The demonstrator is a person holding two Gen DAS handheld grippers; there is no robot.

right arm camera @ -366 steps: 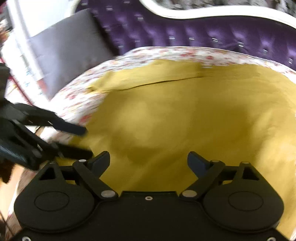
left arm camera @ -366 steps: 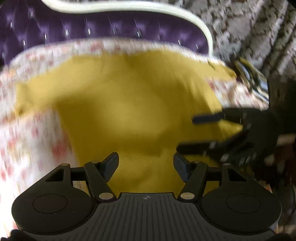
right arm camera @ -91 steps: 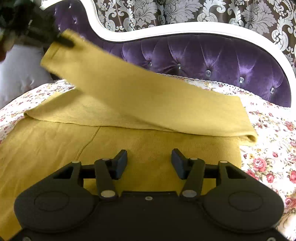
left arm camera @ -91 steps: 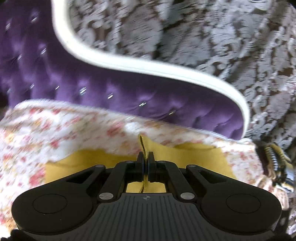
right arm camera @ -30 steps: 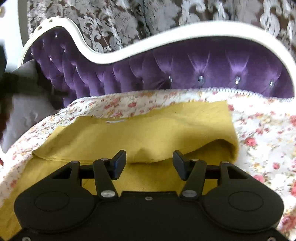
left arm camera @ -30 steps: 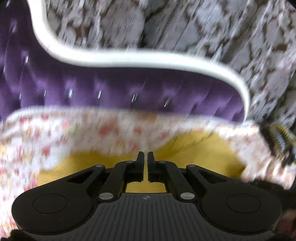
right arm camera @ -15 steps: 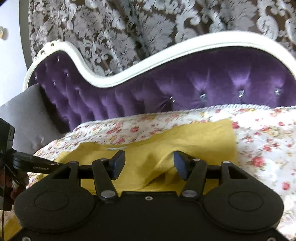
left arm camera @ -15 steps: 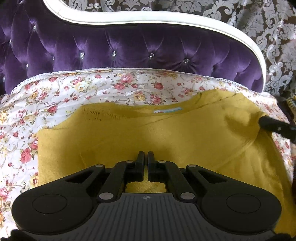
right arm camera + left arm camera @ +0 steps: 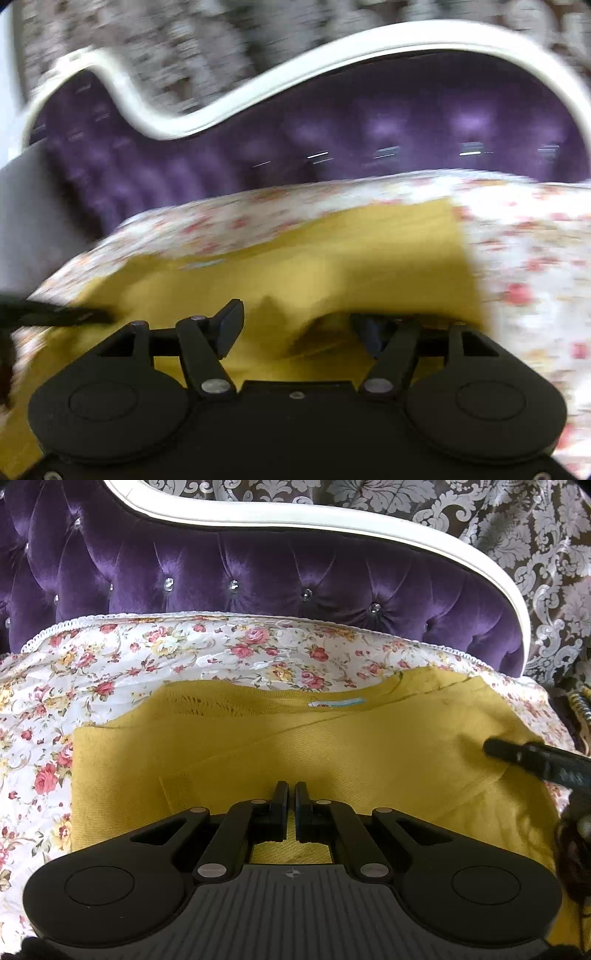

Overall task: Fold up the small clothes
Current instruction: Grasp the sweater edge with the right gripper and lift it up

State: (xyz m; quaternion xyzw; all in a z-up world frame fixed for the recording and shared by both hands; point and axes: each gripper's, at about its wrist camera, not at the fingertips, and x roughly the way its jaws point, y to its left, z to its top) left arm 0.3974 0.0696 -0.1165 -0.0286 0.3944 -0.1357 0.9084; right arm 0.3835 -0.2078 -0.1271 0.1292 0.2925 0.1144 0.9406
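Observation:
A mustard-yellow garment (image 9: 332, 746) lies partly folded on a floral sheet (image 9: 110, 664), its collar label toward the headboard. My left gripper (image 9: 291, 794) is shut with nothing between its fingers, just above the garment's middle. My right gripper (image 9: 295, 325) is open over the garment (image 9: 332, 258); a raised fold of cloth lies between its fingers. One right finger (image 9: 535, 760) shows at the garment's right side in the left wrist view. The left gripper's finger (image 9: 55, 314) shows at the left in the blurred right wrist view.
A purple tufted headboard (image 9: 258, 576) with a white frame (image 9: 332, 520) stands behind the bed. Patterned curtain (image 9: 535, 535) hangs behind it. A grey pillow (image 9: 33, 206) lies at the left. A striped item (image 9: 581, 701) sits at the bed's right edge.
The left gripper let go of the sleeve it had carried over and drew back slightly. The right gripper moved, blurring its view, and stays open over the garment's right fold.

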